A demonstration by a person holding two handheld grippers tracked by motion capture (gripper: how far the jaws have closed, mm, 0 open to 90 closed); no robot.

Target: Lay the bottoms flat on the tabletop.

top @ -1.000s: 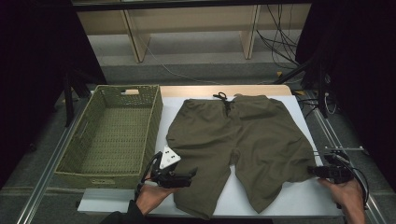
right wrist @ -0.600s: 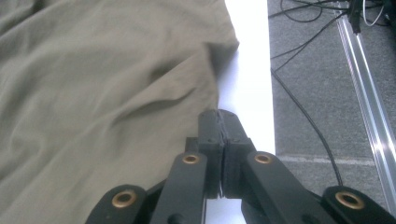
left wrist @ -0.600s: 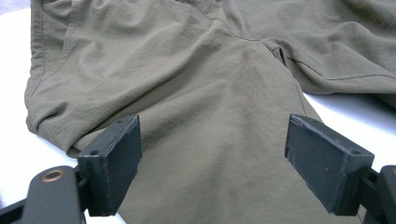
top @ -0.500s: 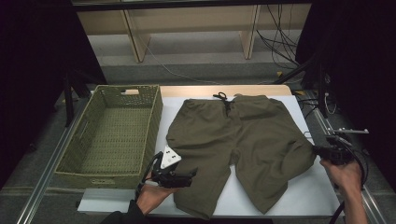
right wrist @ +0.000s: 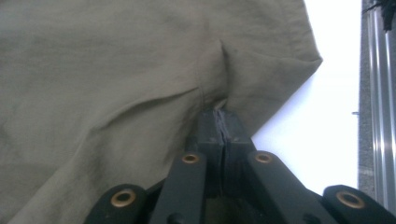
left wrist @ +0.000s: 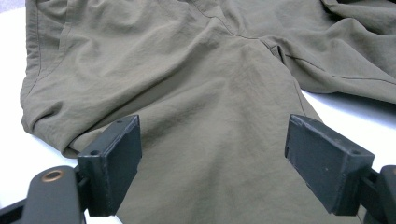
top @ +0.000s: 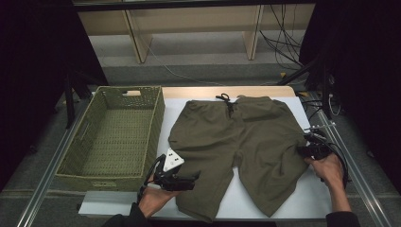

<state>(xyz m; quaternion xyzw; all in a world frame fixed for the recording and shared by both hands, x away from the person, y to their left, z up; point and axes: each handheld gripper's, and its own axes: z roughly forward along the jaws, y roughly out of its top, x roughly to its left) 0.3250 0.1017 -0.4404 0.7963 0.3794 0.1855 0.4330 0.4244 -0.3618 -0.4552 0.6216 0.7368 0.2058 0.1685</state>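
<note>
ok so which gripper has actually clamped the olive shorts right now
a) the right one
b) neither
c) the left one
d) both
a: the right gripper has its jaws shut on a fold at the edge of the shorts, while the left gripper holds its jaws wide apart over the cloth.

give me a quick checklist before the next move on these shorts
1. Right gripper shut on the side edge of the shorts, jaws just closed with fabric pinched between them: ok.
2. Left gripper has a grip: not ok, jaws stand open over the leg with the pads off the cloth.
3. Shorts flat on the white table: mostly ok, creased at the right pinch.
4. Basket ready to receive: ok, nothing in it.
5. Drawstring free of snags: cannot tell.
</note>
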